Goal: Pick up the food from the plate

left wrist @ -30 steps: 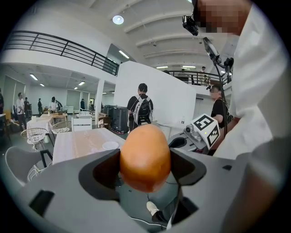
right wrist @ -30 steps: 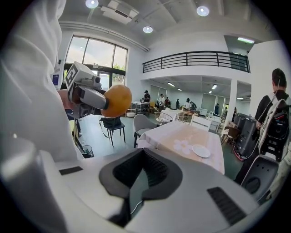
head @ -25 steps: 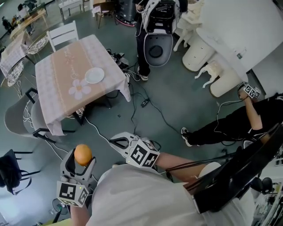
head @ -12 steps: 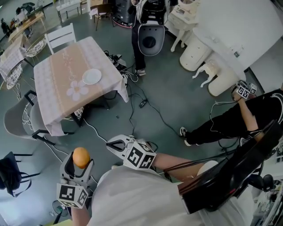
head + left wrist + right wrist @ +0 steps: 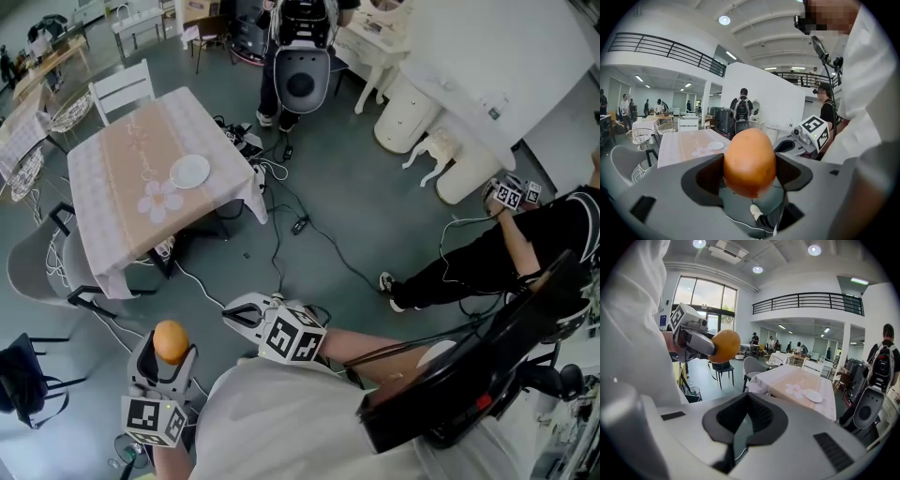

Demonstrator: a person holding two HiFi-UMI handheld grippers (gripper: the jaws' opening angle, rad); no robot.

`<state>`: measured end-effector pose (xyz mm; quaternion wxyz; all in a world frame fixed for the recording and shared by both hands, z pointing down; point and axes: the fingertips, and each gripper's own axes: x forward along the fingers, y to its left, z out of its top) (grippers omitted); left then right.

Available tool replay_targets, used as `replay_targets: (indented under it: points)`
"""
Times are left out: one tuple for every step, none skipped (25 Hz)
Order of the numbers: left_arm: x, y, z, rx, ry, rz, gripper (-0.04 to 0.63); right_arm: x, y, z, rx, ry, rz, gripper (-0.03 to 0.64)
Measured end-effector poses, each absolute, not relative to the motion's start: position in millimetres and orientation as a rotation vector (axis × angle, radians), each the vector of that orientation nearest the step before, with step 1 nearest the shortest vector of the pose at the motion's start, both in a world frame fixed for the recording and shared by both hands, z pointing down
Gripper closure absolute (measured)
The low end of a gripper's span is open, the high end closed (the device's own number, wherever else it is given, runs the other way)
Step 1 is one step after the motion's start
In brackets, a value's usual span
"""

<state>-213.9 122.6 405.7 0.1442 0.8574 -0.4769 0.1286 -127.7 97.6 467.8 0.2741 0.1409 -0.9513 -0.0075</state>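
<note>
An orange round piece of food (image 5: 171, 340) (image 5: 749, 161) (image 5: 724, 346) sits between the jaws of my left gripper (image 5: 170, 349) (image 5: 750, 164), which is shut on it and held low at my left side. My right gripper (image 5: 246, 313) (image 5: 746, 420) is shut with nothing between its jaws, close to my body. A white plate (image 5: 190, 171) (image 5: 716, 146) (image 5: 813, 395) lies bare on the table (image 5: 122, 159) with the pink flowered cloth, well away from both grippers.
Grey chairs (image 5: 37, 267) stand beside the table and a white chair (image 5: 122, 84) behind it. Cables (image 5: 300, 225) trail over the green floor. A person with a backpack (image 5: 302, 66) stands beyond. Another person (image 5: 497, 253) sits on the floor at right by white furniture (image 5: 450, 112).
The head view has shifted, so the table and plate sit slightly lower and further left. Both grippers keep their places near my body, and the left one still holds the food.
</note>
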Motion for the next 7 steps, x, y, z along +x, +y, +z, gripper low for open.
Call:
replay_targets:
  points:
    - [-213.6,122.7,405.6,2.471,-1.373,0.371,0.245,-127.8,97.6,467.1,0.378,-2.559,-0.022,0.604]
    - [-213.7,122.6,405.5,2.471,-1.372,0.372,0.245,-128.3,97.4,466.4,0.378,-2.559,-0.023,0.604]
    - [-214.3,122.4,405.4,2.472,-1.371,0.374,0.245,-129.2,97.1,466.0,0.377,-2.560,-0.024,0.604]
    - [-215.3,122.1,405.4,2.472,-1.370,0.375,0.245,-130.3,96.6,465.8,0.377,-2.560,-0.023,0.604]
    - [-216.4,121.5,405.3,2.472,-1.370,0.376,0.245,-131.4,96.1,465.7,0.377,-2.560,-0.021,0.604]
    - [-217.4,120.9,405.3,2.473,-1.369,0.377,0.245,-132.3,95.4,465.7,0.378,-2.560,-0.020,0.604]
    - [-218.4,120.2,405.2,2.473,-1.368,0.378,0.245,-133.3,94.8,465.6,0.378,-2.560,-0.019,0.604]
